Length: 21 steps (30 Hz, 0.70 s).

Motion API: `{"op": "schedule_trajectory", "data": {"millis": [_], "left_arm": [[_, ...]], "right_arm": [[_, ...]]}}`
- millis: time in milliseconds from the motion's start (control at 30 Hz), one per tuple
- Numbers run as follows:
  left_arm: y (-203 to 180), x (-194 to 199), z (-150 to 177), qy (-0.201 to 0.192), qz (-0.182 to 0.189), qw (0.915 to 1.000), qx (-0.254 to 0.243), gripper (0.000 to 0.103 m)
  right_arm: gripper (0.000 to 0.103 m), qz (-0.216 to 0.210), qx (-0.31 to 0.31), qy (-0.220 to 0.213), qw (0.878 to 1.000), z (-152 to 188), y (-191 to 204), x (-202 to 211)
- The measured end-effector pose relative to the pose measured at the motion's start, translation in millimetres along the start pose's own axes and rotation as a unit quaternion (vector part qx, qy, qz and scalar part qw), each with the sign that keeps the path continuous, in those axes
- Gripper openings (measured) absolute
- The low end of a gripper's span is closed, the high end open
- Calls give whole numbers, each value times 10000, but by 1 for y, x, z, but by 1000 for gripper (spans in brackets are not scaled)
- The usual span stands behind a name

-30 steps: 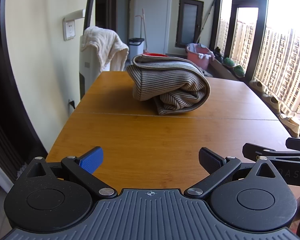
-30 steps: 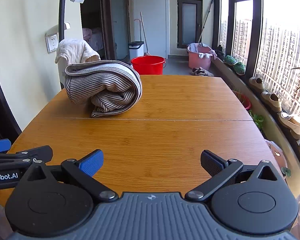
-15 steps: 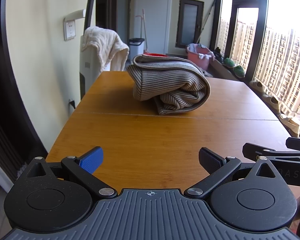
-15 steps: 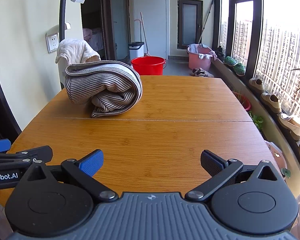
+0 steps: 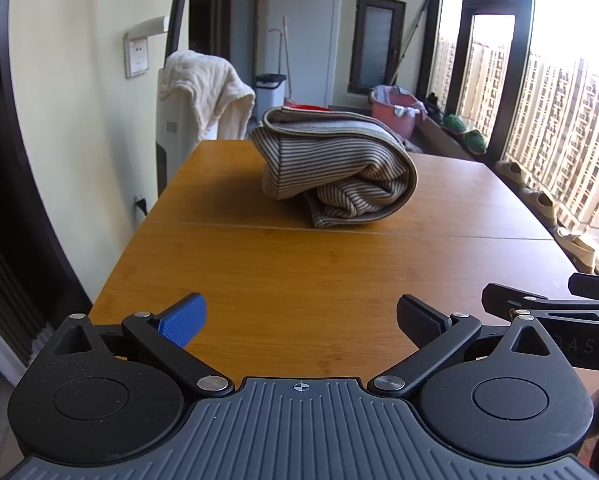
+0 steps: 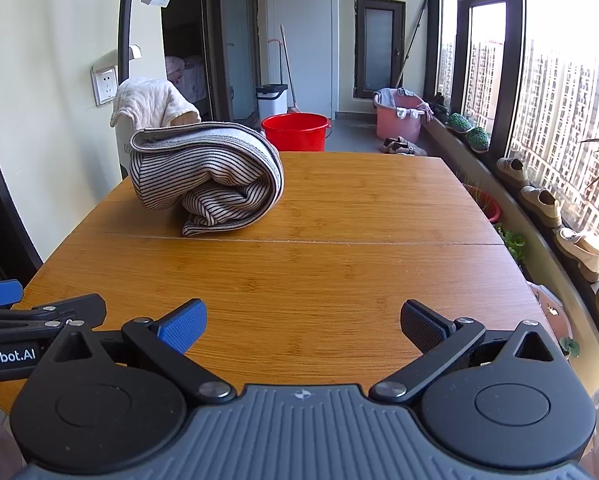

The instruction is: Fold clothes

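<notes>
On the far half of the wooden table (image 5: 299, 276), just past the seam that runs across the boards, I can see the striped garment (image 5: 335, 168) lying folded into a thick loose bundle, its outer layer curling over an inner roll and a flat edge poking out at the bottom toward me. My left gripper (image 5: 299, 322) sits low over the near edge of the table with its jaws spread wide and nothing between them; one blue pad (image 5: 181, 320) and one black pad (image 5: 419, 322) show, both well apart from the garment. My right gripper (image 6: 302, 323) is in the same posture, wide apart and holding nothing, and from its camera the garment (image 6: 207, 178) lies ahead and to the left. Each camera catches part of the other gripper at its side, so the two are close beside each other. Behind the table I see a cream towel (image 6: 151, 102) draped over a white appliance, a red bucket (image 6: 295, 131) on the floor, a pink basin (image 6: 399, 120) with cloth in it, and shoes (image 6: 541, 200) lined along the window ledge.
</notes>
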<state>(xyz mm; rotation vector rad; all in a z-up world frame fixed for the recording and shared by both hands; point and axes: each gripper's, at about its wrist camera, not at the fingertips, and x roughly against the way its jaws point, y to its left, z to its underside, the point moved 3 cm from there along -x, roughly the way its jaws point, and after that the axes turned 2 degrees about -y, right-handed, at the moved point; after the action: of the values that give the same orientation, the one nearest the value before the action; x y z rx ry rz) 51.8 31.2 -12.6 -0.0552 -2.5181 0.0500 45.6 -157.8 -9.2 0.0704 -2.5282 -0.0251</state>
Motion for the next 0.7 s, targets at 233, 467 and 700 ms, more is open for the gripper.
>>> {"op": "schedule_trajectory", "data": {"millis": [233, 467, 700], "left_arm": [[0, 0, -1, -9, 6, 10000, -2, 103], [0, 0, -1, -13, 6, 10000, 0, 103], [-1, 1, 0, -23, 10, 10000, 0, 103]], "right_arm": [[103, -1, 2, -5, 10000, 0, 0, 0], [103, -9, 1, 1, 10000, 1, 0, 1], [103, -25, -6, 13, 10000, 1, -1, 1]]}}
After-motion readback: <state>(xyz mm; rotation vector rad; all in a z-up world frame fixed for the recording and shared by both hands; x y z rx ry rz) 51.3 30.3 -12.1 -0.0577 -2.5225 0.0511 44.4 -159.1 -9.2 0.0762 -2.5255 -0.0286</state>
